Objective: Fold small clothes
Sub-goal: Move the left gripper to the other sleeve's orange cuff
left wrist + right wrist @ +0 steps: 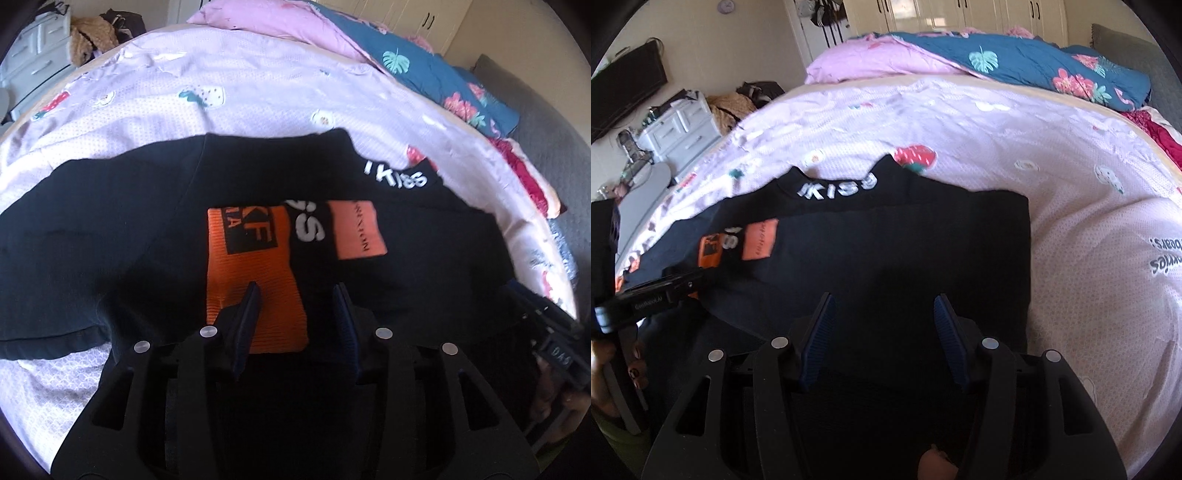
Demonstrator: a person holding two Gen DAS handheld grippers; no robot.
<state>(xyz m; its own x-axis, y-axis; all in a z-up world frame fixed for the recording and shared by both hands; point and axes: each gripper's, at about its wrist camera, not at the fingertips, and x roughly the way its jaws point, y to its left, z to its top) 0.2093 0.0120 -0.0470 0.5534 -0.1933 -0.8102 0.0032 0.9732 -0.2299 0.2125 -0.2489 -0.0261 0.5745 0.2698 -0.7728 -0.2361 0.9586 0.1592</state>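
Observation:
A small black T-shirt point(110, 229) with orange patches point(255, 273) and white lettering lies spread on the bed; it also shows in the right wrist view point(905, 251). My left gripper point(297, 290) is open, its fingers just above the shirt over the orange patch, holding nothing. My right gripper point(884, 299) is open over the shirt's plain black part, holding nothing. The left gripper shows at the left edge of the right wrist view point(665, 288). The right gripper shows at the right edge of the left wrist view point(546, 325).
The bed has a lilac sheet point(1052, 155) with strawberry prints. A pink pillow point(871, 62) and a blue floral quilt point(1034, 62) lie at the far end. A white drawer unit point(679, 129) stands left of the bed.

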